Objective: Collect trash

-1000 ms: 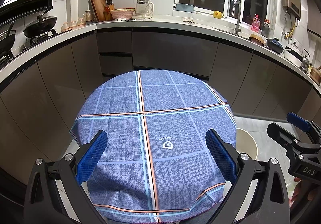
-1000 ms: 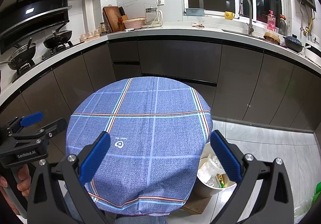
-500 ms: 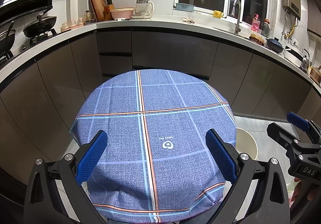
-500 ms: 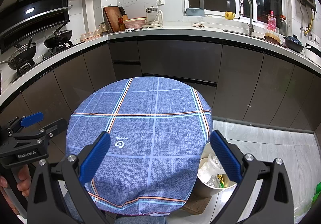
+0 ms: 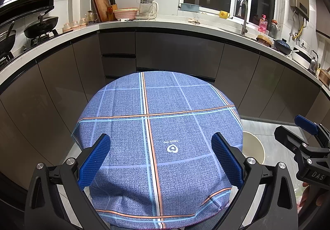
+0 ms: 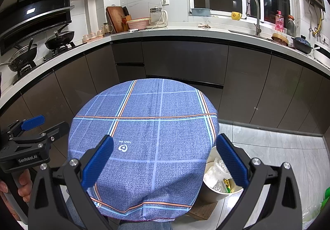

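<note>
A round table under a blue checked cloth [image 5: 165, 126] [image 6: 144, 126] fills the middle of both views, and nothing lies on the cloth. A cream trash bin [image 6: 216, 188] stands on the floor to the table's right, with plastic wrappers and green and yellow scraps inside; only its rim [image 5: 255, 147] shows in the left wrist view. My left gripper [image 5: 160, 157] hovers open over the table's near edge, holding nothing. My right gripper [image 6: 165, 159] is open too, between the cloth and the bin. Each gripper appears at the side of the other's view.
Dark curved cabinets [image 5: 177, 52] under a white counter [image 6: 185, 30] ring the table. Pans [image 6: 59, 38] sit on the stove at left, a sink tap [image 6: 255, 13] at right. A cardboard piece [image 6: 204, 211] lies under the bin on the tiled floor [image 6: 278, 147]. A green bag [image 6: 323, 195] shows far right.
</note>
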The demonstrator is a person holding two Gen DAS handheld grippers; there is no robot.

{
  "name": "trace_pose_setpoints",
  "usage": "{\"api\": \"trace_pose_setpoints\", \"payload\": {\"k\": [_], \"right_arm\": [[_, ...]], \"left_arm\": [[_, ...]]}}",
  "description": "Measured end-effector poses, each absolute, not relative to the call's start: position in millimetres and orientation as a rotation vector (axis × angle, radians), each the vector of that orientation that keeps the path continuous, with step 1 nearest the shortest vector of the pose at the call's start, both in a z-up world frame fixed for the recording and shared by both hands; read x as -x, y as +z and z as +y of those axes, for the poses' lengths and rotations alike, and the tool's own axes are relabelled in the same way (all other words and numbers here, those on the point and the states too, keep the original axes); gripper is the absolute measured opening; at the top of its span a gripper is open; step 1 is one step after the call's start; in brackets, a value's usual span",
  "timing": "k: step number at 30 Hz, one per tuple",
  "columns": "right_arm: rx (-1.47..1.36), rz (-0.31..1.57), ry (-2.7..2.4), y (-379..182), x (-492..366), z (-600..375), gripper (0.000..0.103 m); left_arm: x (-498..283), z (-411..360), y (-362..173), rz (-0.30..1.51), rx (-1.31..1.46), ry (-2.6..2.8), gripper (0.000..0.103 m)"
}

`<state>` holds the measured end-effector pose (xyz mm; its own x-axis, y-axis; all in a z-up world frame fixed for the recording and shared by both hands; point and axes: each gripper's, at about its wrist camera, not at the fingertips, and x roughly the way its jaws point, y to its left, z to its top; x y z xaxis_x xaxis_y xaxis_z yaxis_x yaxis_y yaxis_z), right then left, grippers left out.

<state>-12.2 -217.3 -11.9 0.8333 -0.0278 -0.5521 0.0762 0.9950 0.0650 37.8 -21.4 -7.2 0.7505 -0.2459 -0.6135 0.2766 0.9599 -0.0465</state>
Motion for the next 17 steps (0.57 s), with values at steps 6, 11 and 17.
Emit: {"api": "trace_pose_setpoints", "payload": {"k": [6, 11, 17], "right_arm": [[-0.087, 0.584, -0.055, -12.9, 11.7, -216.6, 0.1], [-0.087, 0.585, -0.054, -12.9, 11.7, -216.6, 0.1], [-0.087, 0.584, -0.054, -13.4, 11.8, -216.1, 0.1]], "left_arm": [[-37.7, -22.3, -7.2, 0.663, -0.051, -0.288, 0.095], [-38.6, -22.5, -6.5, 0.665, -0.051, -0.286, 0.095], [-39.5, -21.7, -7.5, 0.667, -0.051, -0.285, 0.095]]}}
